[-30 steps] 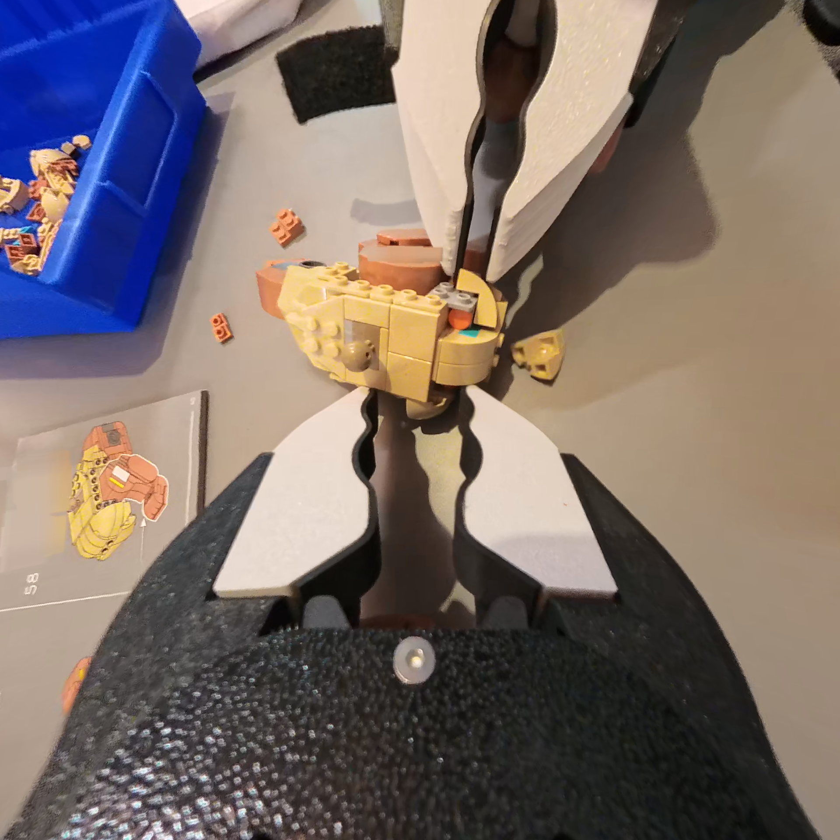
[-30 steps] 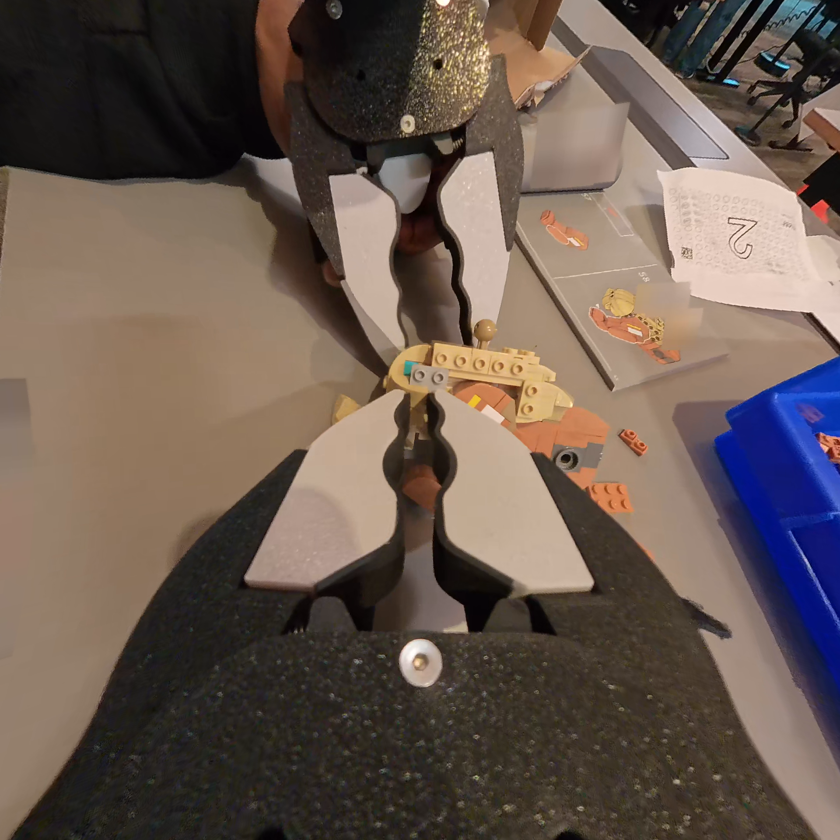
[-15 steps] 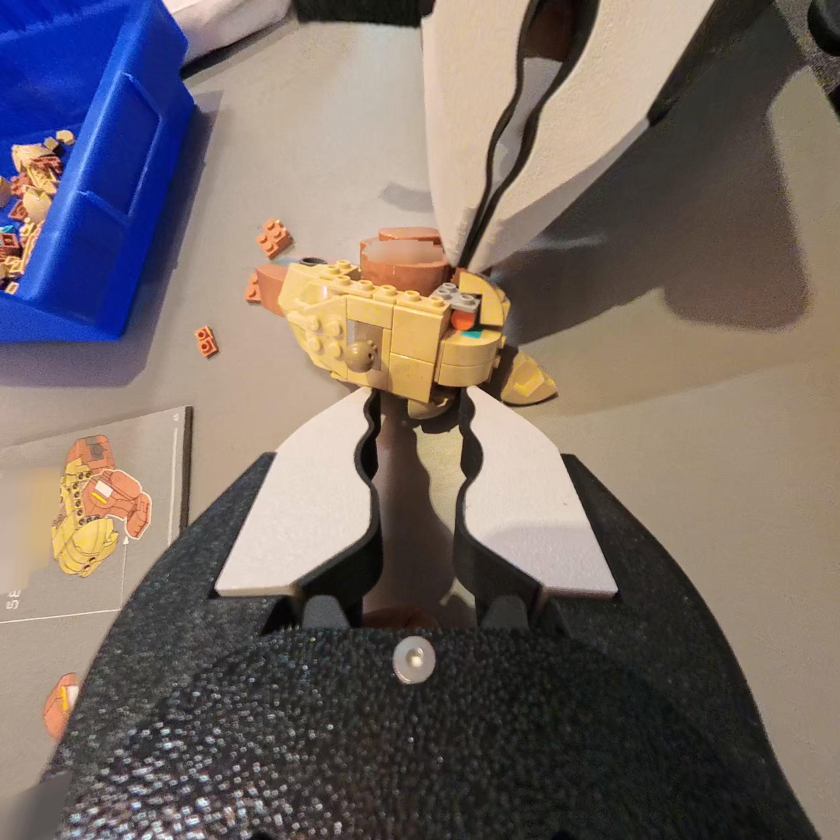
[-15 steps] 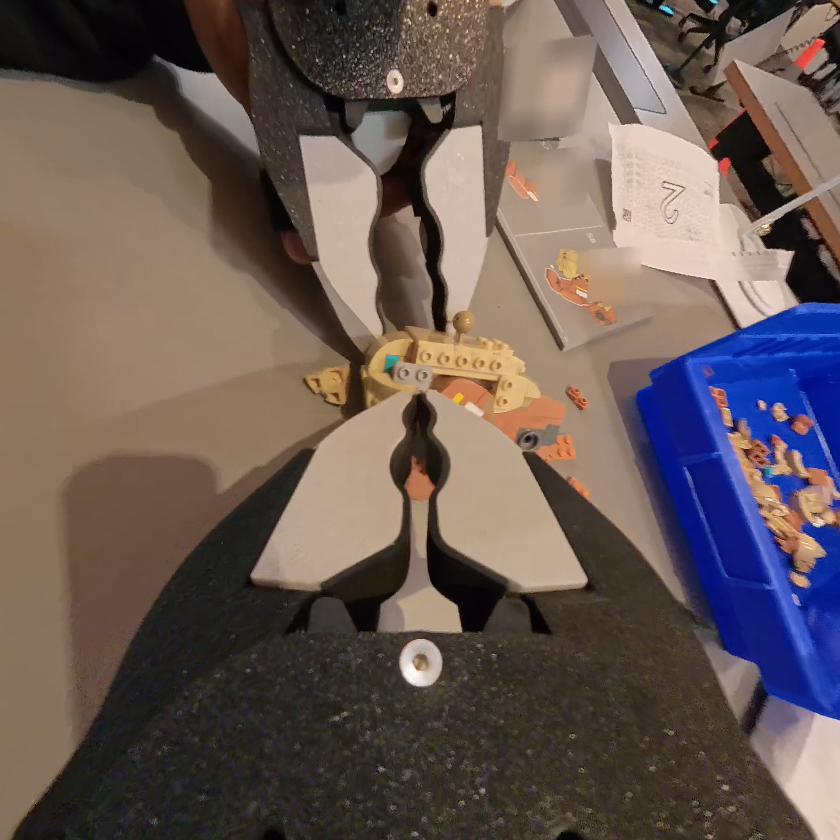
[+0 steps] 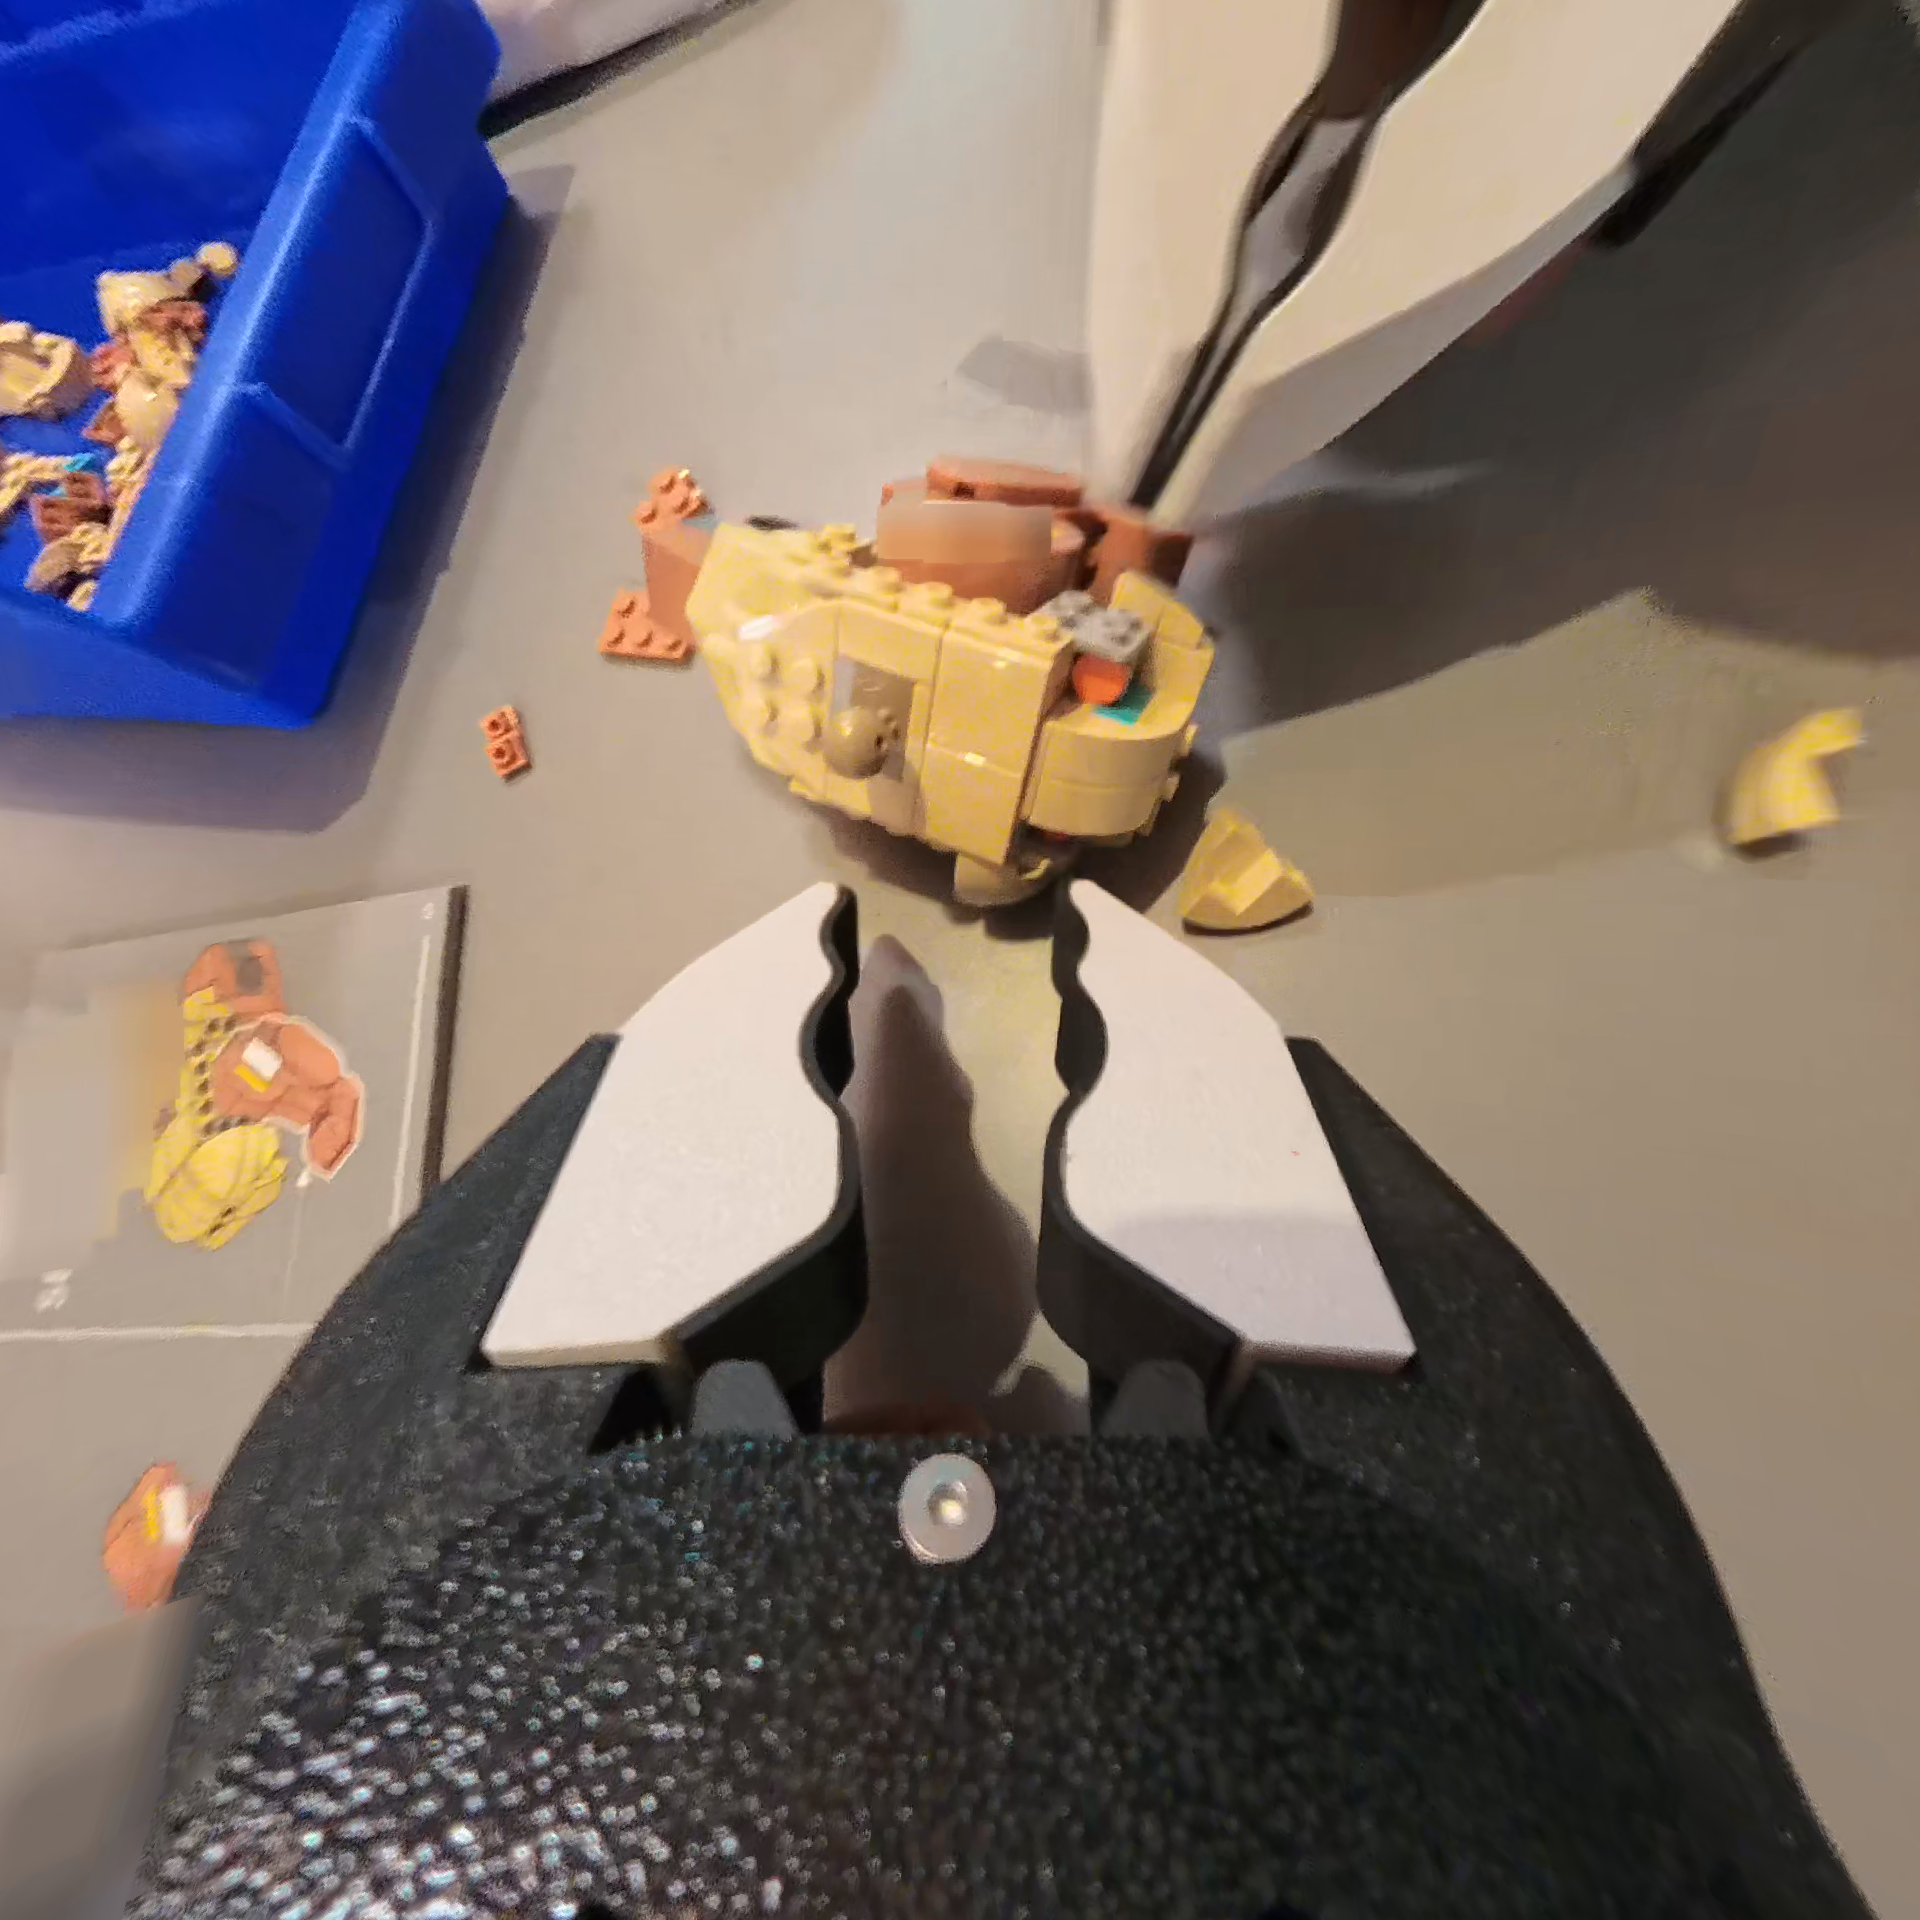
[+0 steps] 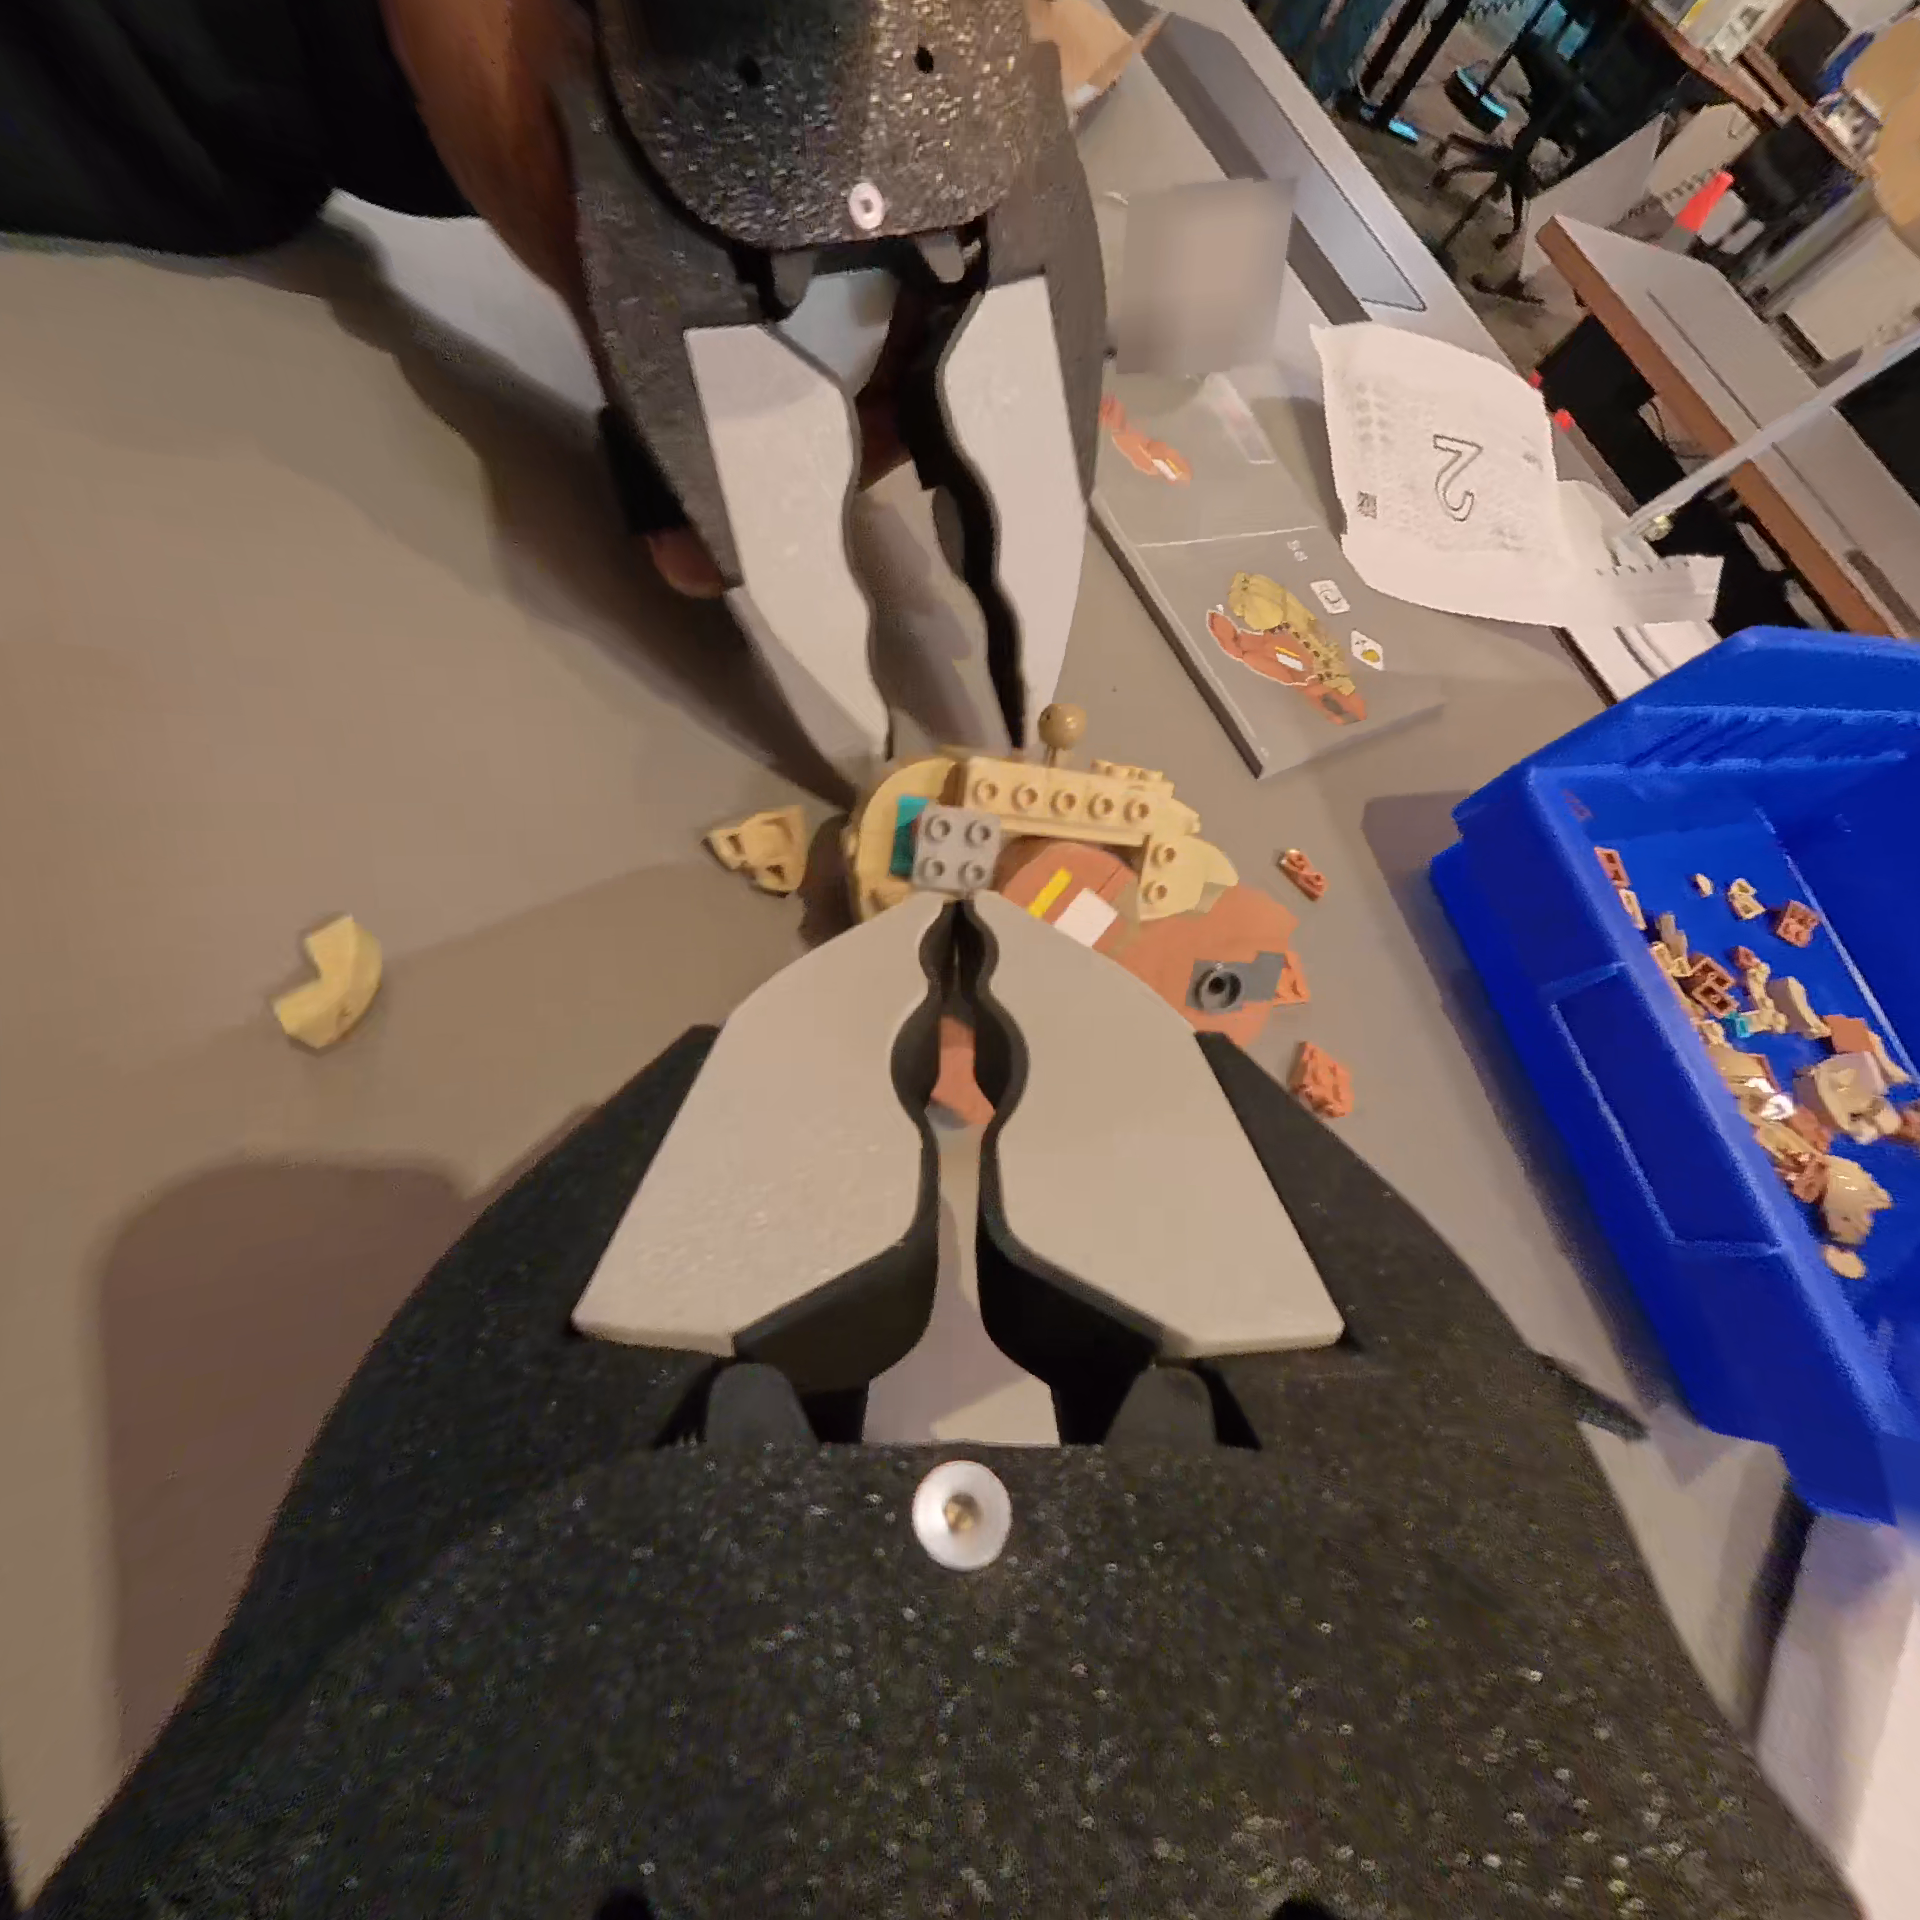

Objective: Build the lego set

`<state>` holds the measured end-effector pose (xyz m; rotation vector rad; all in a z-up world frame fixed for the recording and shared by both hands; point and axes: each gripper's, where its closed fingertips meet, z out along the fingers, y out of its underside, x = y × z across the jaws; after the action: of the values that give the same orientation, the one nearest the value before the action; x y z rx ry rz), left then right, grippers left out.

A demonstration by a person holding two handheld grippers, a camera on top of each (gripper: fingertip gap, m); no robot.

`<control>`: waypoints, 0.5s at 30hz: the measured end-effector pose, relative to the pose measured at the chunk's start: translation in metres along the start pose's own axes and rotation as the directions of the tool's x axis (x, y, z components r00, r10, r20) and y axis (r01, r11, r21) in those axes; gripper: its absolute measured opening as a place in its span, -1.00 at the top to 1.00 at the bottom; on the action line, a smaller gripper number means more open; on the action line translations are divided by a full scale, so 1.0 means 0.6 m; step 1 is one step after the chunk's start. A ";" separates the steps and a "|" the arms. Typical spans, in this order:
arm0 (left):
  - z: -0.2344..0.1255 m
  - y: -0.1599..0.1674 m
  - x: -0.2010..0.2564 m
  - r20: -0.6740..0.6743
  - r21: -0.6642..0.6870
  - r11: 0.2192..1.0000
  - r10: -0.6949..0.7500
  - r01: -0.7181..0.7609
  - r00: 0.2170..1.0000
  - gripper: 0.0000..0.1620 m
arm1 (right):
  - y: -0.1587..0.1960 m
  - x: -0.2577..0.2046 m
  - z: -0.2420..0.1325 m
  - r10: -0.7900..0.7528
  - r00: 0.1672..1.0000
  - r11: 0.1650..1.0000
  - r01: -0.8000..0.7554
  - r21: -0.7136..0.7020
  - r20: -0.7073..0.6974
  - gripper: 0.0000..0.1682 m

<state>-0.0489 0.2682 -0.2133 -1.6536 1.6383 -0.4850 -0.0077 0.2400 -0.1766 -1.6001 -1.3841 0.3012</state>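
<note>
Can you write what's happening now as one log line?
left gripper: open, facing tan model | right gripper: shut on brown piece

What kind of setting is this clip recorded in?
Probably an office or lab workspace: a grey worktable with a blue parts bin and an instruction booklet, and further desks behind.

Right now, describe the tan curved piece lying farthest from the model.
Start at the half-built tan and brown model mid-table. On the side away from the blue bin lies the tan curved piece. Unlike the tan piece beside the model, it sits alone.
</note>
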 end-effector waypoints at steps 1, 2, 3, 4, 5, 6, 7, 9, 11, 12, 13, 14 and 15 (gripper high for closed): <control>-0.006 0.003 -0.004 0.015 -0.001 1.000 -0.007 0.007 1.000 0.54 | 0.001 -0.008 -0.009 0.005 1.000 1.000 -0.006 0.021 0.023 1.00; -0.015 0.003 -0.007 0.029 0.004 1.000 -0.020 0.020 0.999 0.54 | 0.001 -0.020 -0.020 0.000 0.998 0.999 -0.003 0.047 0.058 1.00; -0.025 0.003 -0.009 0.043 0.016 0.999 -0.036 0.035 0.998 0.54 | -0.001 -0.036 -0.031 -0.017 0.994 0.997 0.009 0.076 0.106 1.00; -0.037 0.002 -0.008 0.051 0.036 0.998 -0.053 0.052 0.997 0.53 | -0.003 -0.056 -0.042 -0.039 0.986 0.994 0.023 0.103 0.160 1.00; -0.050 0.002 -0.003 0.056 0.054 0.996 -0.068 0.065 0.996 0.51 | -0.005 -0.075 -0.052 -0.062 0.975 0.991 0.036 0.127 0.213 1.00; -0.064 -0.001 0.005 0.059 0.074 0.995 -0.074 0.070 0.995 0.47 | -0.009 -0.096 -0.060 -0.087 0.960 0.987 0.048 0.152 0.266 1.00; -0.078 -0.005 0.020 0.054 0.099 0.993 -0.068 0.062 0.996 0.46 | -0.013 -0.115 -0.067 -0.113 0.941 0.983 0.060 0.173 0.318 1.00; -0.099 -0.018 0.066 0.013 0.152 0.988 -0.029 0.026 1.000 0.46 | -0.017 -0.148 -0.071 -0.173 0.903 0.975 0.101 0.196 0.393 0.95; -0.108 -0.024 0.115 -0.029 0.180 0.984 0.013 -0.008 0.999 0.46 | -0.014 -0.173 -0.066 -0.246 0.867 0.964 0.172 0.202 0.434 0.89; -0.109 -0.024 0.134 -0.039 0.179 0.984 0.019 -0.012 0.999 0.46 | -0.011 -0.184 -0.062 -0.283 0.847 0.956 0.213 0.201 0.450 0.86; -0.107 -0.020 0.148 -0.045 0.169 0.986 0.016 -0.008 0.999 0.46 | -0.008 -0.195 -0.058 -0.320 0.825 0.946 0.254 0.200 0.465 0.83; -0.105 -0.015 0.160 -0.048 0.152 0.988 0.008 0.000 0.999 0.46 | -0.004 -0.205 -0.054 -0.356 0.801 0.934 0.294 0.203 0.481 0.80; -0.104 -0.010 0.169 -0.047 0.136 0.991 -0.001 0.007 0.999 0.46 | -0.002 -0.212 -0.051 -0.388 0.780 0.922 0.328 0.207 0.491 0.77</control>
<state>-0.0786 0.1550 -0.1921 -1.5556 1.5986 -0.6280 -0.0282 0.1147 -0.2093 -1.1611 -2.0204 0.6047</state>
